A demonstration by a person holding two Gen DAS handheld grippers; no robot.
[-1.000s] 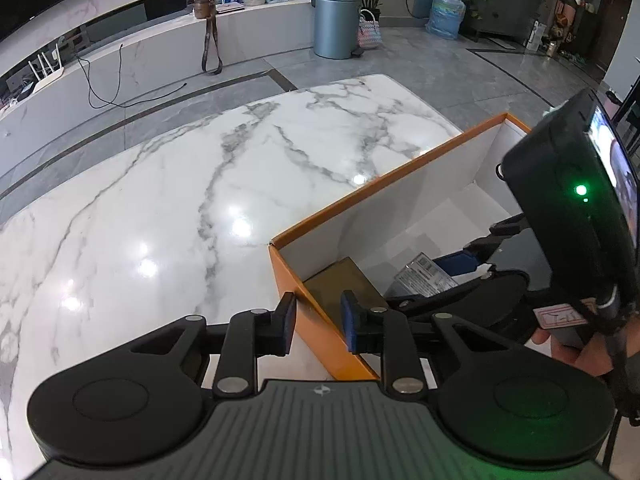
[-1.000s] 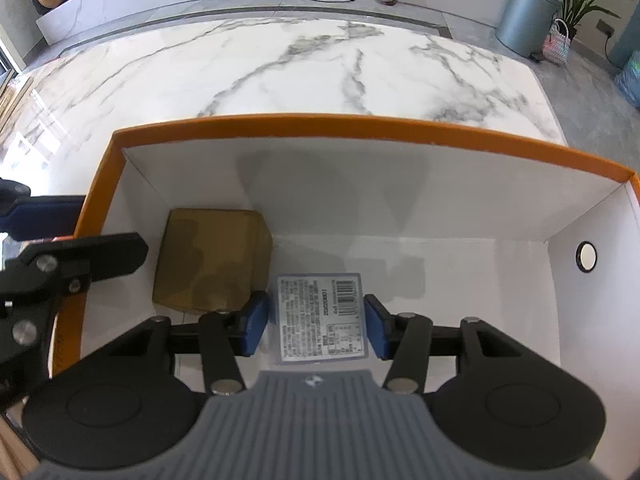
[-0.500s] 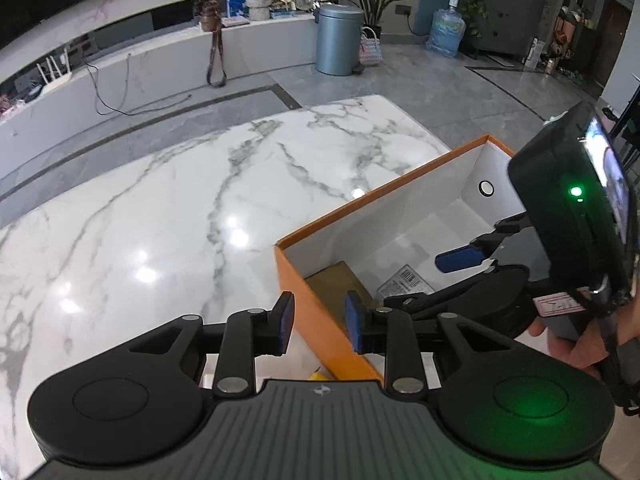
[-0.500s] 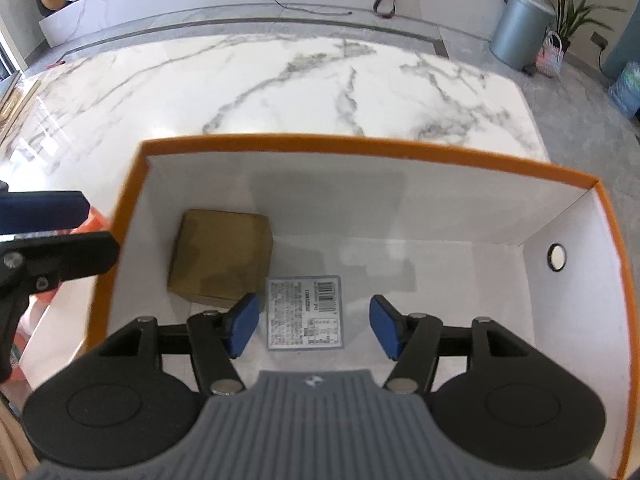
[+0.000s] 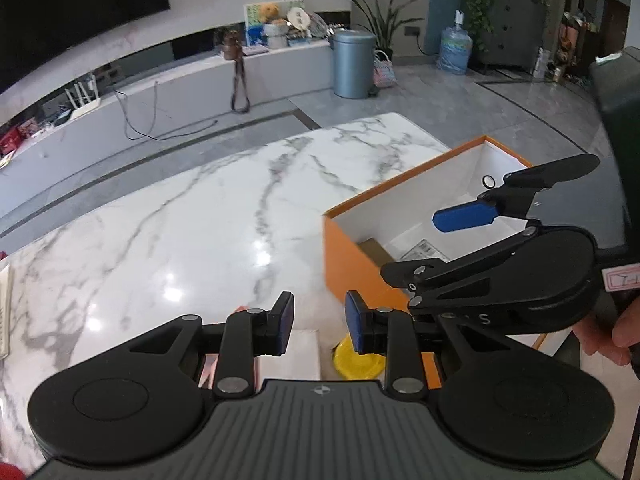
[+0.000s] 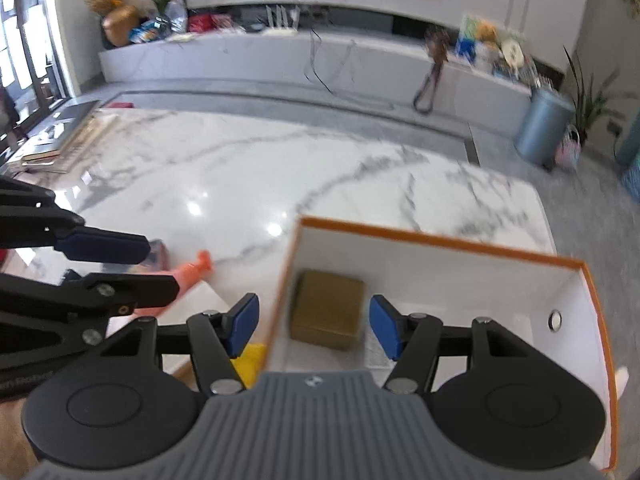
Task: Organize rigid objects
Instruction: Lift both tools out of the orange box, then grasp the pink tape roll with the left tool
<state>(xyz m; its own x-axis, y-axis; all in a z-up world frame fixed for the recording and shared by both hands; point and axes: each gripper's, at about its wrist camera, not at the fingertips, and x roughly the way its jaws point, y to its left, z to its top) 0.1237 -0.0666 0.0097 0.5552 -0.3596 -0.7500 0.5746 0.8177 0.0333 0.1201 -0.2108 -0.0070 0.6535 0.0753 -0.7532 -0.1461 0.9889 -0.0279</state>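
An orange box with white inside walls point(image 5: 344, 240) point(image 6: 436, 240) stands on the marble table. Inside lie a brown box point(image 6: 326, 310) point(image 5: 374, 248) and a flat white labelled pack point(image 5: 424, 250) point(image 6: 376, 354). My left gripper point(image 5: 318, 324) is open and empty, above a white box point(image 5: 288, 354) and a yellow object point(image 5: 354, 360) beside the orange box. My right gripper point(image 6: 312, 326) is open and empty, raised over the orange box's left wall. An orange-pink object point(image 6: 188, 276) and a yellow object point(image 6: 250, 362) lie left of the box.
The white marble table point(image 5: 180, 240) stretches ahead. Books point(image 6: 60, 140) lie at its far left edge. A low white bench point(image 5: 160, 88), a grey bin point(image 5: 354, 64) and plants stand behind on the floor. A red item point(image 6: 158, 252) lies near the left gripper's fingers.
Both grippers have lifted and pulled back from the orange box. The right gripper let go of the labelled pack, which now lies in the box, and opened wider.
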